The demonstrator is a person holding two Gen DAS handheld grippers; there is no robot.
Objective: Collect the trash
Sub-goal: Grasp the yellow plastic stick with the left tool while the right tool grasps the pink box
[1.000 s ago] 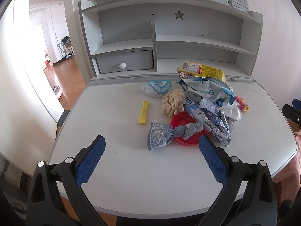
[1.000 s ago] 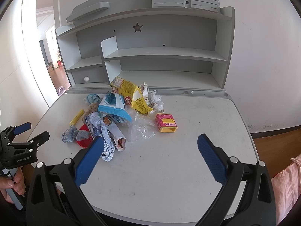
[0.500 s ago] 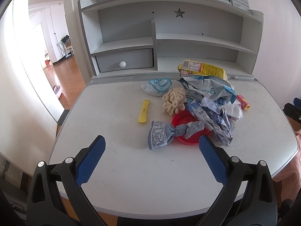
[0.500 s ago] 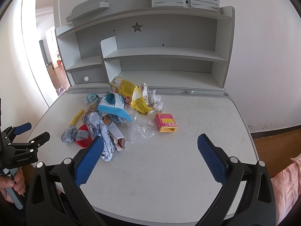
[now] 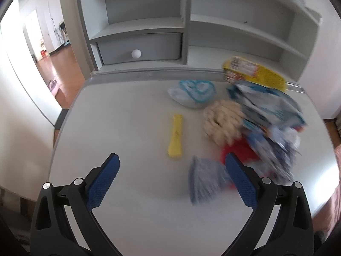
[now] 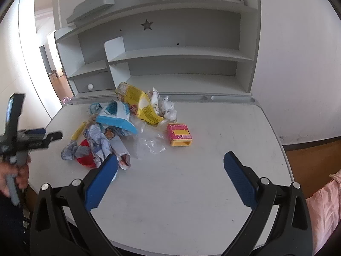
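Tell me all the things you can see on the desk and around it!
desk: 1, pale grey, holds the pile
shelf unit: 1, grey, at the desk's back
drawer: 1, grey with a white knob, low in the shelf unit
yellow bag: 1, yellow, back of the pile
blue bag: 1, blue and white, middle of the pile
printed wrapper: 1, white and blue, front of the pile
clear plastic: 1, see-through, beside the box
box: 1, pink and yellow, right of the pile
yellow stick: 1, yellow, left of the pile
red dish: 1, red, under the wrapper
knotted cloth: 1, grey-blue, front left
beige bundle: 1, cream, mid-pile
left gripper: open, empty
right gripper: open, empty
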